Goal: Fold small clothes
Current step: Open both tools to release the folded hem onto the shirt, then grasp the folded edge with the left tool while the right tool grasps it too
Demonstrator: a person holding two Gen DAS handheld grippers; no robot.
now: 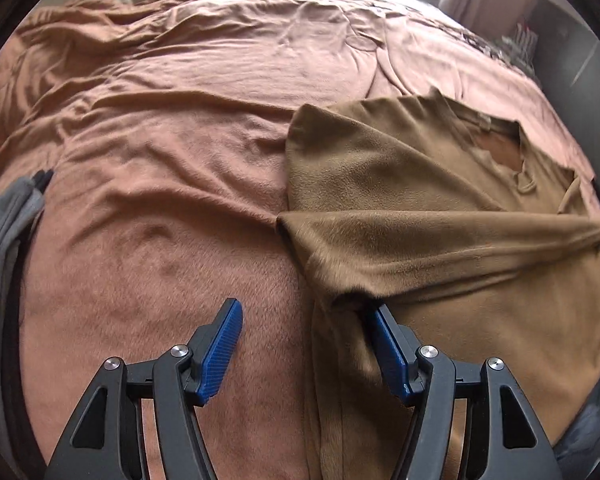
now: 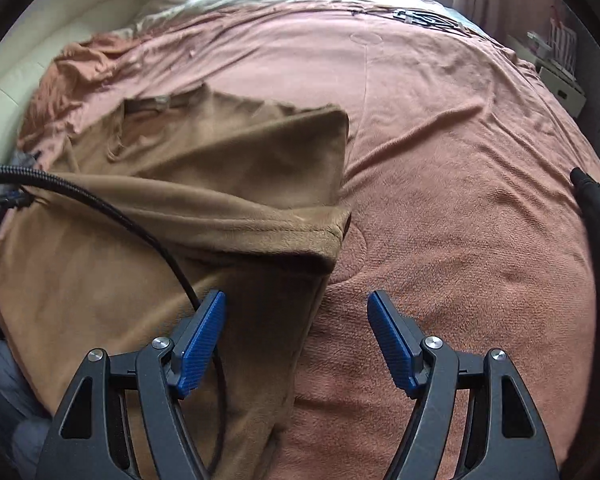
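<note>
The left gripper (image 1: 306, 316) gapes wide and holds nothing, its right fingertip at the folded sleeve of the brown shirt (image 1: 440, 232) at 1 o'clock. The right gripper (image 2: 296, 308) is equally wide and empty, the shirt (image 2: 160, 208) at 10 o'clock on the bed's orange blanket (image 2: 460, 160).

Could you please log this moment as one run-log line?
brown shirt sleeves folded in, on blanket | left gripper open | right gripper open

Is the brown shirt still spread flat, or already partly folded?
Partly folded. On the brown shirt both sleeves are turned in across the body, one overlapping the other, while the lower half lies unfolded on the blanket.
</note>
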